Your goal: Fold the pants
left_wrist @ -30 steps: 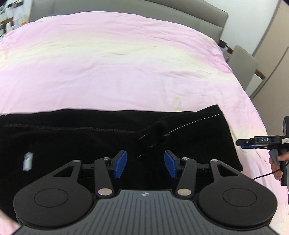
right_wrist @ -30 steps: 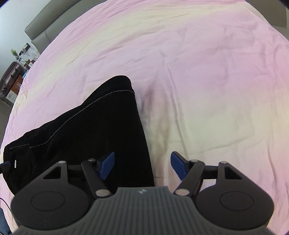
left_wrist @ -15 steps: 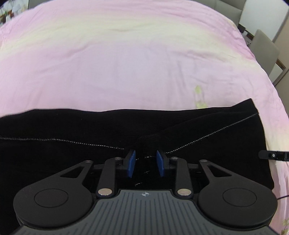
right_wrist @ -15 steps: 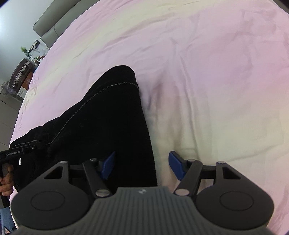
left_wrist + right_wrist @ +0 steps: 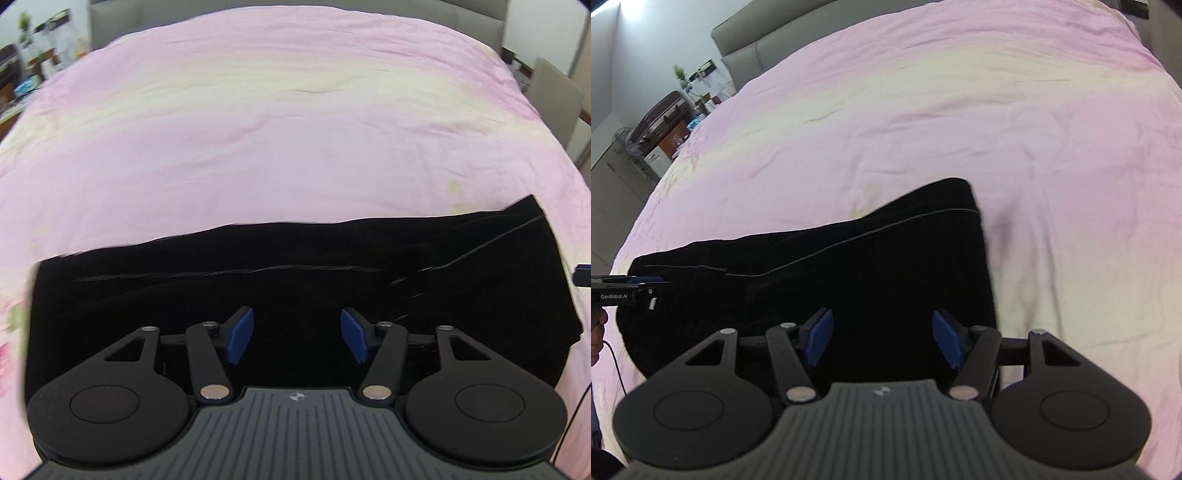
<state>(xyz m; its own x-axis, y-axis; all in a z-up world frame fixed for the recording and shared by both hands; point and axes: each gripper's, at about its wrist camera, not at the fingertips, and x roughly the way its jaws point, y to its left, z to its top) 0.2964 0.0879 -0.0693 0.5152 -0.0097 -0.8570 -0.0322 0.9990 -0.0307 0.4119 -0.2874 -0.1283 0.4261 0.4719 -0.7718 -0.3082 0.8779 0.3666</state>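
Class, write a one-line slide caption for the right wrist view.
Right gripper, jaws closing with nothing pinched, above black pants on a pink bedsheet.

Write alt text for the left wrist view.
Black pants lie flat in a long band across a pink bedspread. The left gripper hangs over them, its blue pads opening with nothing pinched between them.

Pants [image 5: 295,291]: black matt cloth, finely ribbed. Bed [image 5: 258,147]: pink smooth cloth cover, lightly creased. Pads [image 5: 241,335]: blue matt.
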